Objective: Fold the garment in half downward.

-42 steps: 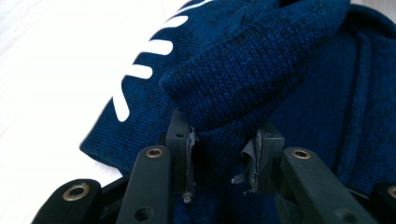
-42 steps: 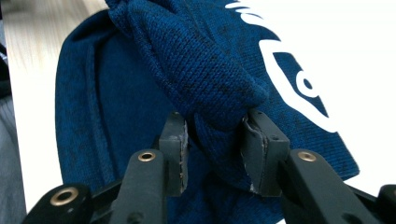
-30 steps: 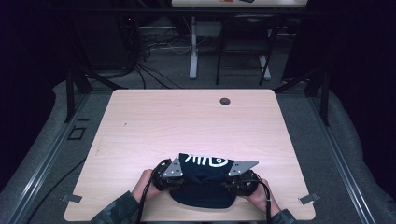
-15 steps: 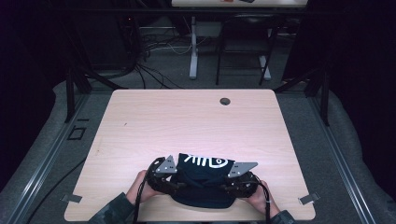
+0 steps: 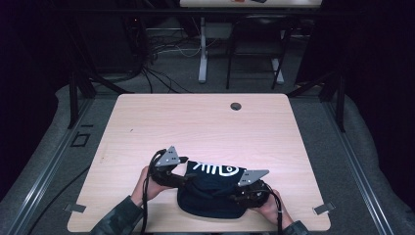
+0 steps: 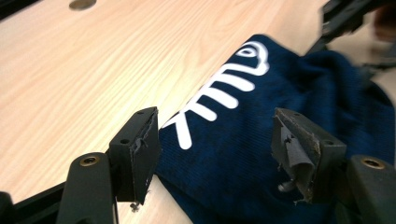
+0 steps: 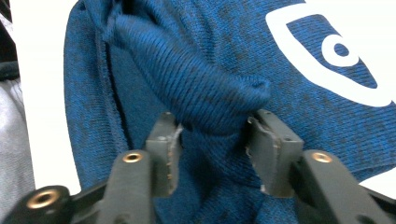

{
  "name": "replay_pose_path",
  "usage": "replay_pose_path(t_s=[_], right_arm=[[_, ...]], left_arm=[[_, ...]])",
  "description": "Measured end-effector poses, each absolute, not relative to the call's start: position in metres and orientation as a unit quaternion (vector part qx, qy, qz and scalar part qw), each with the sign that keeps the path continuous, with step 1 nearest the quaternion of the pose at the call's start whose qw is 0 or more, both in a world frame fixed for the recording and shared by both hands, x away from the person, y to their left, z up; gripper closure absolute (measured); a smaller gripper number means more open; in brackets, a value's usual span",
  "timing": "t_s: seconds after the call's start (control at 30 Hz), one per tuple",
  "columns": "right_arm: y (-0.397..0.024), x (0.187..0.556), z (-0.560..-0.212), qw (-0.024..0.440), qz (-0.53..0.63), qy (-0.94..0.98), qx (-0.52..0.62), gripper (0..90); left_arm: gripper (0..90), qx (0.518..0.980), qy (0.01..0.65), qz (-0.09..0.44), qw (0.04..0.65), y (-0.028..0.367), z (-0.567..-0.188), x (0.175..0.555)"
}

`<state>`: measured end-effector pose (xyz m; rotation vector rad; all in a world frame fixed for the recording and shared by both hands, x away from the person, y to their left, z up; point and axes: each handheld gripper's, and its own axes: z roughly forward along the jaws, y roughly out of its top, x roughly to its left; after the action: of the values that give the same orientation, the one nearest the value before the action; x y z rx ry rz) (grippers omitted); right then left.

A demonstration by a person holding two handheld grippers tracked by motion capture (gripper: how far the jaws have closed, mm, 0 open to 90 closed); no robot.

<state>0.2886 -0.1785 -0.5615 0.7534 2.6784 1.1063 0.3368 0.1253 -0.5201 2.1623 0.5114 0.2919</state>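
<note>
A dark blue knit garment (image 5: 210, 193) with a white fish-skeleton print lies bunched at the front of the wooden table (image 5: 195, 122). My left gripper (image 5: 186, 170) hovers over its left edge. In the left gripper view that gripper (image 6: 215, 135) stands open, and the garment (image 6: 243, 154) and its print lie beneath the jaws. My right gripper (image 5: 234, 193) is at the garment's right side. In the right gripper view it (image 7: 212, 130) is shut on a raised fold of the garment (image 7: 210, 84), which fills the gap between the pads.
A round cable hole (image 5: 236, 106) sits near the table's far edge. The right hand's gripper (image 6: 355, 18) shows at the top right of the left gripper view. Beyond the table are cables and desk legs on a grey floor.
My left gripper has lifted slightly and shifted left off the garment's edge, and its jaws are now apart. The right gripper has stayed at the garment's right side.
</note>
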Motion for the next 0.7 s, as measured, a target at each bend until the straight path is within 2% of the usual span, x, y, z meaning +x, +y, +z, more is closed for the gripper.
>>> replay_pose_path(t_s=[0.1, 0.17, 0.23, 0.3, 0.47, 0.7], right_arm=[[-0.177, 0.287, -0.557, 0.075, 0.365, 0.891, 0.258, 44.3], [-0.177, 0.286, -0.556, 0.071, 0.364, 0.892, 0.257, 43.2], [-0.179, 0.284, -0.549, 0.061, 0.368, 0.892, 0.255, 37.0], [-0.181, 0.283, -0.544, 0.059, 0.379, 0.887, 0.256, 35.3], [-0.195, 0.281, -0.526, 0.068, 0.434, 0.853, 0.281, 37.1], [-0.186, 0.29, -0.523, 0.14, 0.436, 0.815, 0.356, 41.9]], left_arm=[[32.8, 0.879, 0.204, 0.106, 0.417, 0.119, -0.533, 0.338], [32.7, 0.881, 0.203, 0.103, 0.414, 0.118, -0.536, 0.337], [32.6, 0.885, 0.197, 0.104, 0.409, 0.116, -0.538, 0.334], [32.6, 0.885, 0.193, 0.105, 0.41, 0.115, -0.537, 0.331], [32.1, 0.885, 0.19, 0.109, 0.411, 0.115, -0.534, 0.327], [31.2, 0.887, 0.195, 0.111, 0.403, 0.112, -0.539, 0.328]])
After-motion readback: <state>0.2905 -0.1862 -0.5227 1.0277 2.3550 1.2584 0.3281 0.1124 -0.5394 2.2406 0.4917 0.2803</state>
